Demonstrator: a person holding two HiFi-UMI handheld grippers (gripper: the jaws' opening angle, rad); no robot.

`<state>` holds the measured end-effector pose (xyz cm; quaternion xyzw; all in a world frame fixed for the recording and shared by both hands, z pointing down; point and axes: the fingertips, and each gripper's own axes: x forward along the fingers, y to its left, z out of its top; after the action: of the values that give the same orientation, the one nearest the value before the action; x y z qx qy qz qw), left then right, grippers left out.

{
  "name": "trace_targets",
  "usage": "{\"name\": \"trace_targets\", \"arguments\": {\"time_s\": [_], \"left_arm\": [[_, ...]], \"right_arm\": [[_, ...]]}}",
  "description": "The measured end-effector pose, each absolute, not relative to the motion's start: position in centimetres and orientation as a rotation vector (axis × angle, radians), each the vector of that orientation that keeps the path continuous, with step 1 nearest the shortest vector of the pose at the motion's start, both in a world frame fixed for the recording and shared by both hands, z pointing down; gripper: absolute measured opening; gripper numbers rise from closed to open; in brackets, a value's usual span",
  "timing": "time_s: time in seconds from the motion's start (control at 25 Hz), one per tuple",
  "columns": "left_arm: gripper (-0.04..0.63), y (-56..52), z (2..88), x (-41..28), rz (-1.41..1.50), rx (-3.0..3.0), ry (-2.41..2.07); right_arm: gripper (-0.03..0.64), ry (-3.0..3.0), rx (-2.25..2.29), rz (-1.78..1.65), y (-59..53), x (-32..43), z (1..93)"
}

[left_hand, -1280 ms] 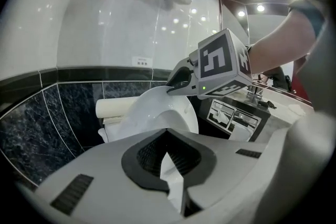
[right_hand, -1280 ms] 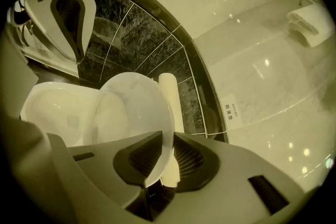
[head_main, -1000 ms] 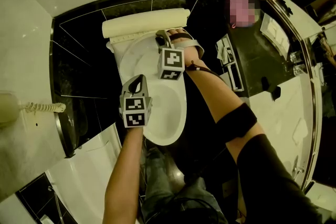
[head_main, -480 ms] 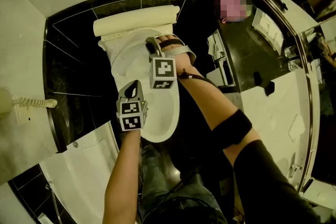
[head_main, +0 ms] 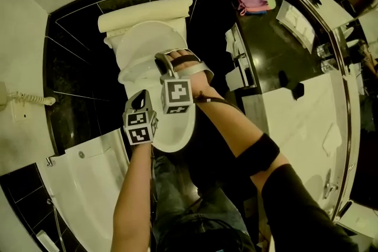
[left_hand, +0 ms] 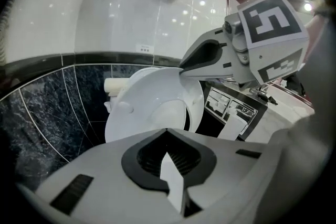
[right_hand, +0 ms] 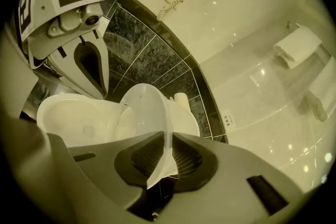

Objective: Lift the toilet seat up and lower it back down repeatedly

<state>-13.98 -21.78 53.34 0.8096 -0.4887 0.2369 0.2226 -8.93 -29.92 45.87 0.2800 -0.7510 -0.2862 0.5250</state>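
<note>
Clamps the right gripper [right_hand: 167, 138] on the rim of the toilet seat [right_hand: 143, 107], jaws just closed tighter, to pivot it, half-raised at the head view's centre. Holds the left gripper [left_hand: 169, 136], jaws together and empty, lower left, apparently clear of the swing.

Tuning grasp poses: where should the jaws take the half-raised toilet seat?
Likely the thin free front rim of the toilet seat, farthest from the tank. Come from the front, jaws straddling its thickness: the seat is a thin tilted-up shell, too broad elsewhere.
</note>
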Motion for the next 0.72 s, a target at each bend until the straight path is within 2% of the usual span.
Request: {"name": "trace_targets", "arguments": {"time_s": [0.72], "left_arm": [[-0.011, -12.6, 54.2, -12.8, 0.655, 2.178, -1.416]], "right_arm": [[0.078, -1.870, 0.569, -0.666, -14.0, -9.4, 49.7]]}}
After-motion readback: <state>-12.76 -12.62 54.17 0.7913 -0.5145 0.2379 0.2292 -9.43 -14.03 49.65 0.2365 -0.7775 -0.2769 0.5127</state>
